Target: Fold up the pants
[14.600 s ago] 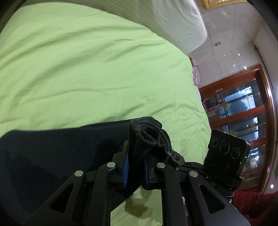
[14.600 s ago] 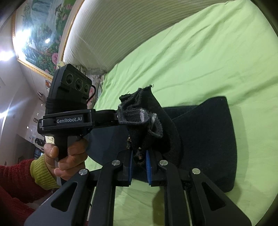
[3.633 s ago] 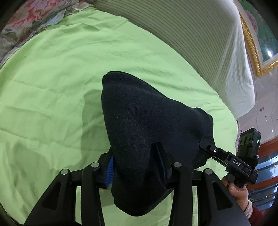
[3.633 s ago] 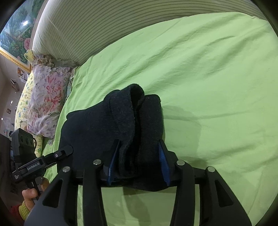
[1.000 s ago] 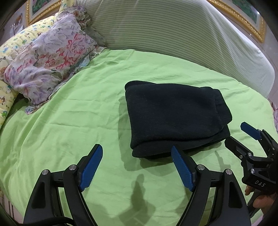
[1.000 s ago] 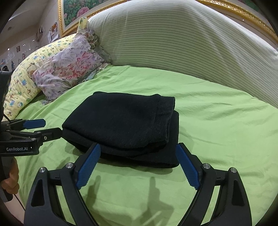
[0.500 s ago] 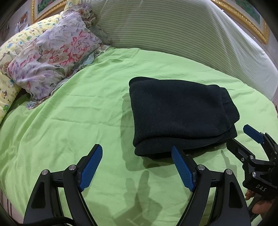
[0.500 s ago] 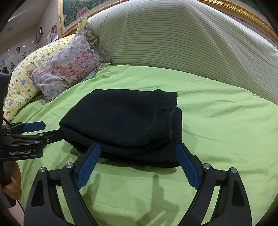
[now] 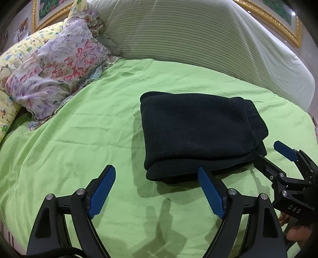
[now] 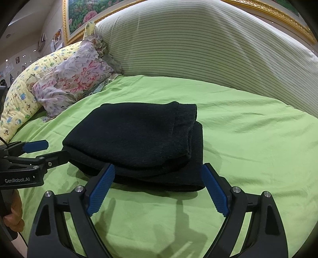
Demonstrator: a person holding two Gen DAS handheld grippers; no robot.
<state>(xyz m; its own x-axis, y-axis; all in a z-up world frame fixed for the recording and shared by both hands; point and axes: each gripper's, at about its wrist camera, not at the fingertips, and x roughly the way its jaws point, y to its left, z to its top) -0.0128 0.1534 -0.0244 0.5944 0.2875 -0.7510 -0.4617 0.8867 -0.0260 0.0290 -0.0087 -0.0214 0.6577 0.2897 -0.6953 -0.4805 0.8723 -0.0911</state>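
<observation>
The black pants [image 9: 198,135] lie folded into a thick rectangular stack on the green bed sheet [image 9: 79,139], with the doubled edge toward the right. My left gripper [image 9: 156,172] is open, its blue pads just short of the stack's near left corner. My right gripper [image 10: 158,168] is also open, and straddles the near edge of the pants [image 10: 139,135] without holding them. Each gripper shows in the other's view: the right gripper [image 9: 268,153] beside the stack's right corner, the left gripper [image 10: 53,149] by its left corner. Both are hand-held.
A floral pillow [image 9: 55,73] and a yellow printed pillow [image 10: 17,103] rest at the back left. A striped padded headboard [image 9: 198,45] curves behind the bed. A gold-framed painting [image 10: 83,12] hangs above. Green sheet spreads on all sides of the pants.
Earlier both grippers were shut on the pants and carried them; now the pants lie folded on the sheet and both are open. In the last second both edged slightly closer to the stack.
</observation>
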